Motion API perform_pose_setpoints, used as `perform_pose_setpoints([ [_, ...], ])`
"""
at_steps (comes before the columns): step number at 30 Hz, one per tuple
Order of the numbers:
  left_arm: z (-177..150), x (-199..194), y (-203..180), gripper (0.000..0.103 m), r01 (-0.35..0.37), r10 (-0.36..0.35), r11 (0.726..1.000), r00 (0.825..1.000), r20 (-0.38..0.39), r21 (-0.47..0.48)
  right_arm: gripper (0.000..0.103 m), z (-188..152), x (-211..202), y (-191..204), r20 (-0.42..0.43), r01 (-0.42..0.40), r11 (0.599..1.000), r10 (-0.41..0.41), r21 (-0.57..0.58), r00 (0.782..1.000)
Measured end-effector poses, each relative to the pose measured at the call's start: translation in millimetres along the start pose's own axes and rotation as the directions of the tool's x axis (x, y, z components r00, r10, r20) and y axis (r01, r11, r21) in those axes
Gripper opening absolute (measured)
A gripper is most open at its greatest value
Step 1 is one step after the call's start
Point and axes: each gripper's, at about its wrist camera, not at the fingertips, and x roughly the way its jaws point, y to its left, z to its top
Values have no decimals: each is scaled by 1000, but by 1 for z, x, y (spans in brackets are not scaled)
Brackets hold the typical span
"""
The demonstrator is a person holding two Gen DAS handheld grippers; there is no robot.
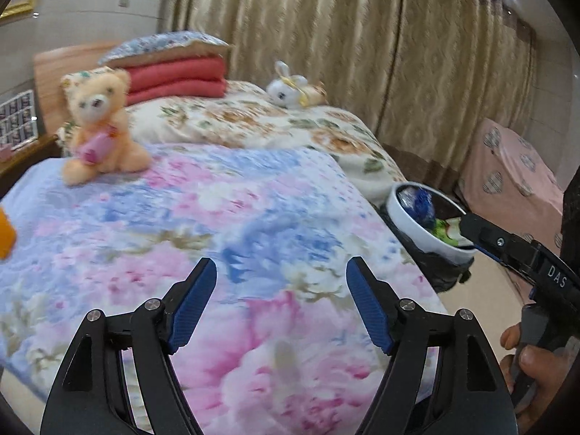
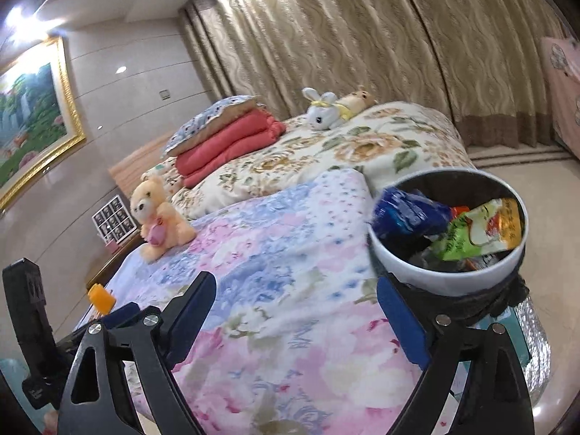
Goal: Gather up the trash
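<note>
Beside the bed point(image 2: 275, 253), at its right edge, stands 1 white bin point(image 2: 449, 279) w/ a black liner. Inside: 2 wrappers plainly visible, 1 blue wrapper point(image 2: 409, 210) crumpled toward the bed side, 1 green-and-yellow wrapper point(image 2: 478, 232) lying flat against the far-right wall; darker bits under them, can't tell what. In the left wrist view the same bin point(image 1: 406, 217) sits just off the quilt's edge, blue wrapper point(image 1: 422, 203) on top.

Toys on bed: 3. 1 teddy bear point(image 1: 101, 127) sitting upright near the left edge holding sth pink, 1 white rabbit point(image 1: 286, 88) at the far side touching 1 small tan toy point(image 2: 357, 101). 1 red blanket point(image 1: 177, 79) folded, w/ 1 blue-dotted pillow point(image 1: 163, 45) on top. 1 orange item point(image 2: 101, 297) at the bed's left edge, partly hidden; can't tell what it is.

2 tongs. Left tongs point(image 1: 281, 297) wide apart, nothing between the pads, over the middle of the pink-blue quilt, open quilt all round. Right tongs point(image 2: 295, 311) also wide, nothing held; its right finger point(image 2: 402, 322) overlaps the bin's near rim, contact can't tell. From the left wrist view the right tongs' tip reaches over the bin's rim.

Past the bin: bare floor point(image 2: 507, 170) to the curtain point(image 2: 362, 36).
</note>
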Motion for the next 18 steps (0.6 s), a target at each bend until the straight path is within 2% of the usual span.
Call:
perform_pose_setpoints([
  [2, 1, -9, 7, 88, -30, 30, 999, 999, 30, -18, 95, 2, -6, 11, 26, -4, 1000, 5, -30, 1000],
  [3, 1, -16, 12, 95, -50, 52, 998, 997, 55, -34, 103, 4, -11, 17, 49, -2, 999, 5, -50, 999],
  [5, 0, -25, 18, 102, -78, 82, 996, 993, 86, -49, 103, 3, -19, 25, 95, 12, 997, -4, -81, 995],
  [11, -7, -33, 19, 103, -161, 163, 987, 978, 130, -26, 103, -10, -16, 33, 120, 42, 991, -27, -123, 992],
  [18, -13, -38, 19, 103, -205, 202, 979, 965, 168, -2, 103, -19, -10, 32, 129, 60, 989, -42, -136, 991],
])
